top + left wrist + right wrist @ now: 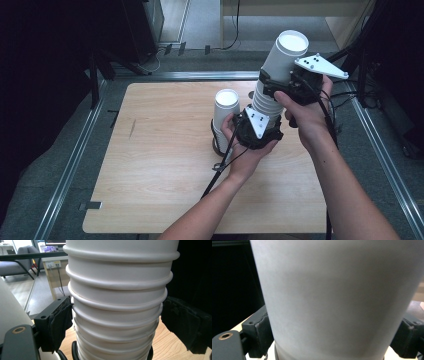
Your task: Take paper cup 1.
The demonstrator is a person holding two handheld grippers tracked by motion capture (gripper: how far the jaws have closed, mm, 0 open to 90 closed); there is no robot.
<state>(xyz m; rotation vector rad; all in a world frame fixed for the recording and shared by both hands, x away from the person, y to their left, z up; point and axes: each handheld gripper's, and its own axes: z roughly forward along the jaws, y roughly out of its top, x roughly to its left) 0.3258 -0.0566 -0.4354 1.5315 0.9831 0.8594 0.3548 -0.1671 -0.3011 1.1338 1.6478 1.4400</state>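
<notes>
Separating the top cup (285, 55) could drag neighbours along: the nested cup stack (265, 102) sits tight and tilted over the table (160, 175). Left gripper (255, 131) clamps the ribbed rims low; right gripper (292, 82) clamps the top cup's wall. Left gripper view shows the rim ridges (117, 285); high view shows a second stack (225, 117) beside.

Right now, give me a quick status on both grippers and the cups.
Left hand-held gripper clamps the paper cup stack low. Right hand-held gripper clamps its top cup. Second stack stands close beside it on the table.
</notes>
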